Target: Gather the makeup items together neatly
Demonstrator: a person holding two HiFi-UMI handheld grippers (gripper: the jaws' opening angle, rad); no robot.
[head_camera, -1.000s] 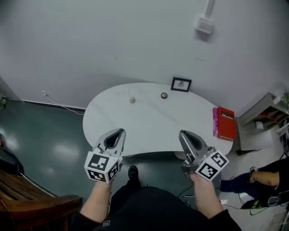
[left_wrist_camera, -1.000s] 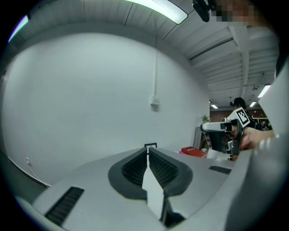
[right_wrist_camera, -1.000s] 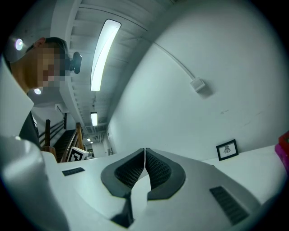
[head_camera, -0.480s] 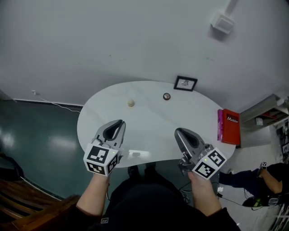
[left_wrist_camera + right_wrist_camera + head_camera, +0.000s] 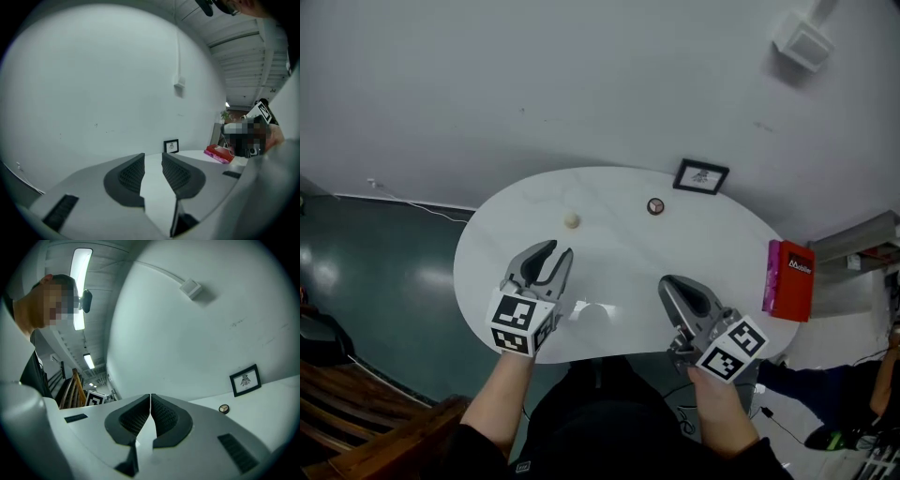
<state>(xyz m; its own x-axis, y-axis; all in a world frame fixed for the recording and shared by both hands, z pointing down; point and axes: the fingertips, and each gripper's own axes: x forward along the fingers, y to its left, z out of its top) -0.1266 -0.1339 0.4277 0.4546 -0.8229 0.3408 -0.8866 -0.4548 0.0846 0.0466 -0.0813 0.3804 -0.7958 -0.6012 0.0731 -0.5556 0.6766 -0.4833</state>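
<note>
What backs the scene: wall (image 5: 581,84), pale grey, matt, plain.
Floor (image 5: 384,281): dark green, glossy, streaked with reflected light.
Desk (image 5: 619,244): white top with a rounded, bean-like outline, smooth and shiny.
Left claw (image 5: 555,251): grey plastic, dark ribbed pads, marker cube at the rear. Released, the jaws stand apart with only desk top showing between them.
Right claw (image 5: 667,283): same build. Clenched, pads together on nothing.
Red book (image 5: 790,279): flat, rectangular, pink along one edge, lying at the desk's right end.
Framed picture (image 5: 701,176): small, black-framed, upright at the desk's back edge by the wall.
Round compact (image 5: 655,206): small disc with a dark rim and brownish face, just in front of the framed picture. It lies beyond the right claw, well apart from it, and shows right of the jaws in the right gripper view.
Cream item (image 5: 572,220): small and rounded, its kind not tellable. It lies on the desk's back-left part, ahead of the left claw and apart from it, well apart from the round compact.
Change: a second ago both claws hung short of the desk's near rim, over the floor; now they are over its near part. The left claw's jaws, then together, have just been opening.
</note>
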